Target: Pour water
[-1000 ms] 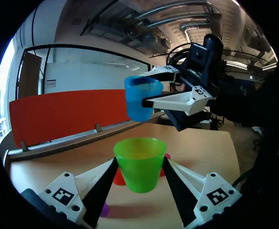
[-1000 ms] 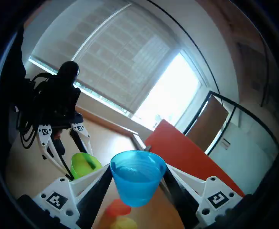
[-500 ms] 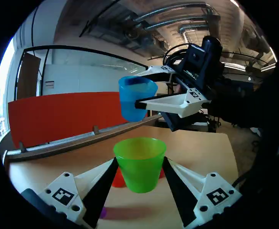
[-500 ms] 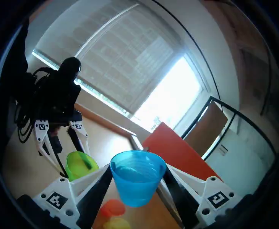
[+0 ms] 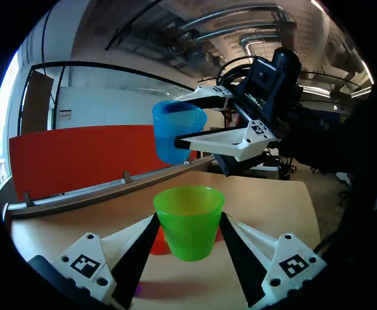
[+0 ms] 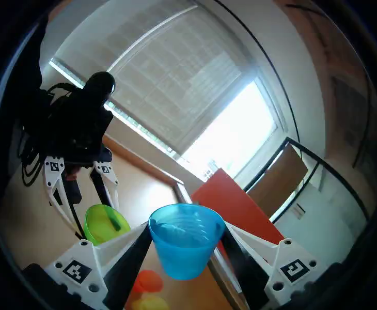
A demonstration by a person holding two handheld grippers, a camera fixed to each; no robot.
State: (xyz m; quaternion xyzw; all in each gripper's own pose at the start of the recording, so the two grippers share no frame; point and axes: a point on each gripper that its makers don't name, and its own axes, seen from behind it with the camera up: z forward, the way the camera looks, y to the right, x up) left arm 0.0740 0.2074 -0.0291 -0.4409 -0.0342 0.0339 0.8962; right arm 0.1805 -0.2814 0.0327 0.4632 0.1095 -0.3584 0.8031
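Looks like an open-plan office to me, kind of the modern industrial sort. You've got bare silver ventilation ducts [image 5: 230, 14] running across an unfinished ceiling with long strip lights [image 5: 312, 89] further back. There's a glass-walled room with a curved black frame [image 5: 111, 93] and a brown wooden door [image 5: 36, 103] beside it, very meeting-room. A flat red divider panel [image 5: 85, 155] stands along the back edge of a light wooden desk top [image 5: 261, 196]. The right gripper view has a big window with a pale roller blind [image 6: 188, 88].
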